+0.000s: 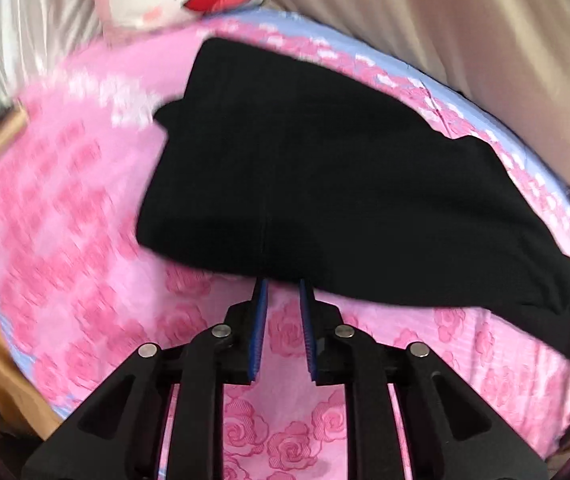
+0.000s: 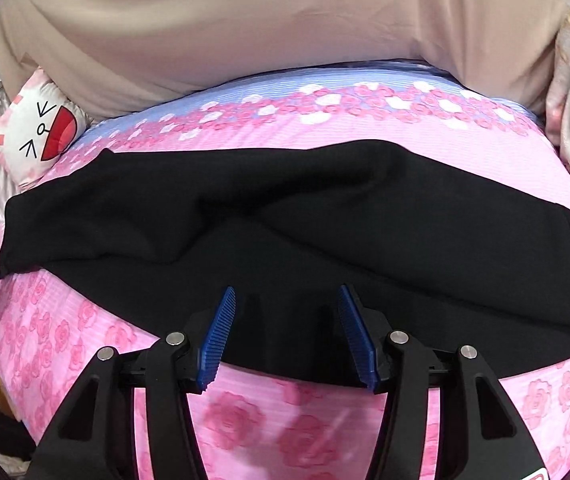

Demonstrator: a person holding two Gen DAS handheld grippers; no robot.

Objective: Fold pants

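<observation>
Black pants [image 2: 285,240] lie under the right gripper's [image 2: 287,300] parted jaws; left gripper's [image 1: 284,286] narrowly parted jaws meet their hem.

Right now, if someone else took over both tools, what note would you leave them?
Left tool: narrowly open, tips at the near edge of the black pants, nothing gripped.
Right tool: open over the pants' near edge, holding nothing.
Pants lie across the pink rose bedsheet, folded lengthwise with one layer over another, somewhat rumpled.
Left to do: smooth the fabric, then fold it across into a compact stack.
</observation>
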